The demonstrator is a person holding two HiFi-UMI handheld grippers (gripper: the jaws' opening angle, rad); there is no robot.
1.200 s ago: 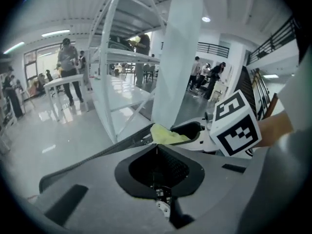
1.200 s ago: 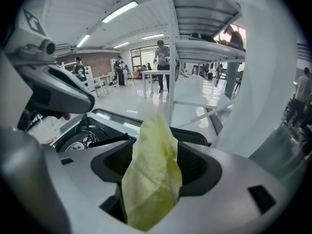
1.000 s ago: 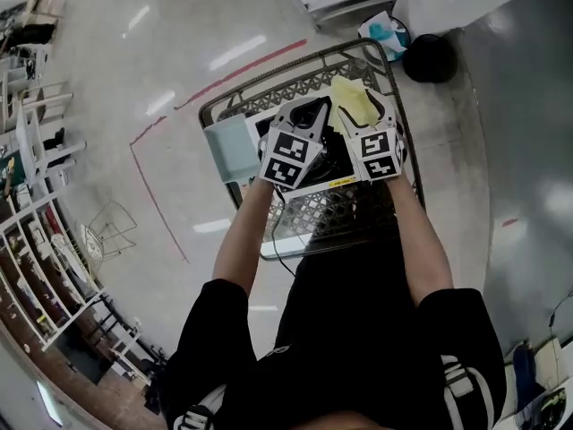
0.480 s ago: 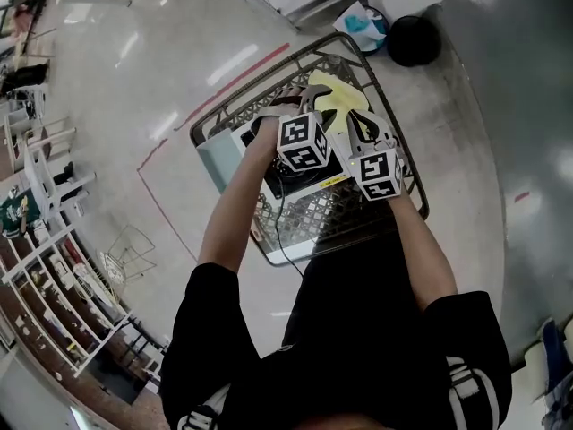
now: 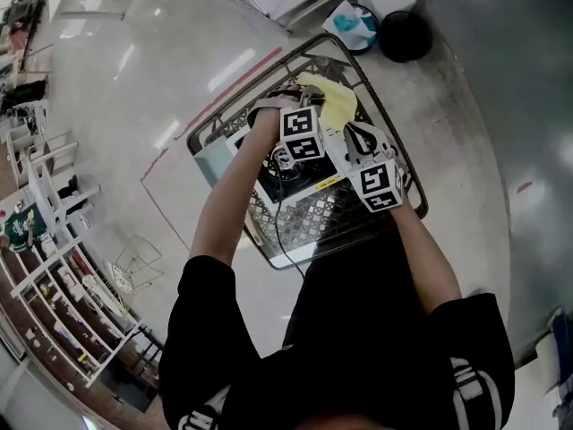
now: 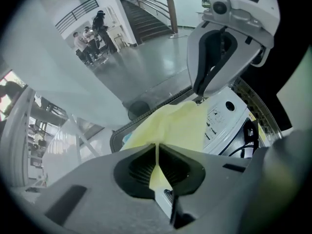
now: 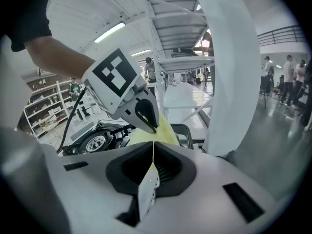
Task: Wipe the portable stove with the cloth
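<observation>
The portable stove, white with a black burner, lies in a wire cart. A yellow cloth hangs over the stove's far end, held at two places. My left gripper points steeply down at it. Its jaws have just been closing, and in the left gripper view they pinch a fold of the cloth. My right gripper is shut on another edge; in the right gripper view the cloth and its white tag sit between the jaws. The burner shows to the left.
A pale blue panel leans at the cart's left side. A black round object and a teal and white bundle lie on the floor beyond the cart. Shelving lines the left. People stand far off.
My left gripper has left the stove's top, rolled over and come down onto the cloth beside the right gripper. The right gripper has drawn back a little with the cloth.
</observation>
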